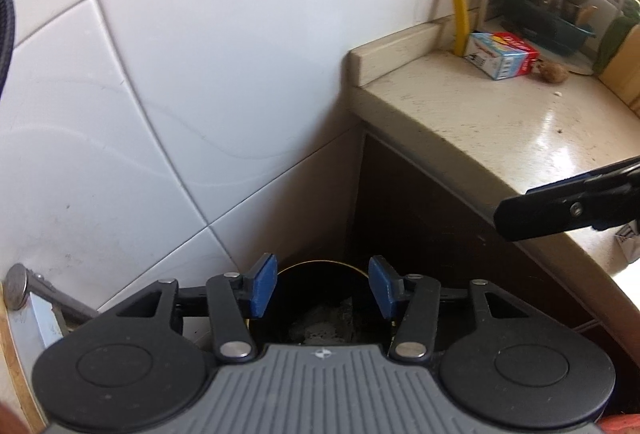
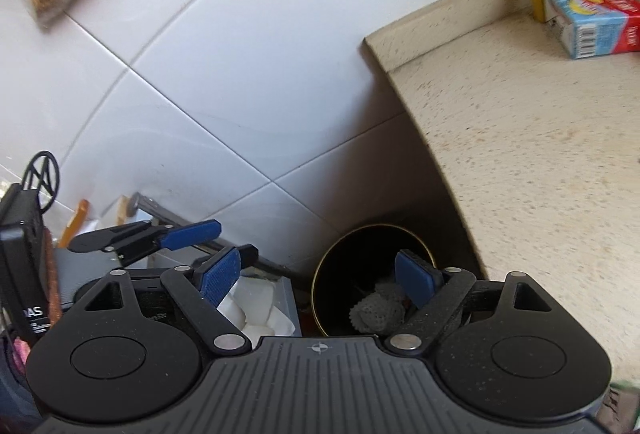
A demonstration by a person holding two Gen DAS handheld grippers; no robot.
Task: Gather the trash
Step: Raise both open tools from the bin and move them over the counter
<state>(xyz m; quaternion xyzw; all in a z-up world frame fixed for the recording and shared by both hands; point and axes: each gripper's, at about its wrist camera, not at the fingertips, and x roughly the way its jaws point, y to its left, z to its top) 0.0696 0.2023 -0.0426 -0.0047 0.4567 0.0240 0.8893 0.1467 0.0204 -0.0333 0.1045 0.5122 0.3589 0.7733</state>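
Beside the white tiled wall (image 2: 224, 46), a speckled countertop (image 2: 540, 154) overhangs a dark bin (image 2: 340, 274) holding what looks like crumpled grey trash (image 2: 378, 310). Above it, right gripper (image 2: 320, 282) and left gripper (image 1: 322, 288) hang spread and empty.

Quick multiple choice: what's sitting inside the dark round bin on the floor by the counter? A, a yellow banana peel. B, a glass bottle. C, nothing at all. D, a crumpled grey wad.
D: the right wrist view looks down into the bin, where a crumpled grey wad lies at the bottom.
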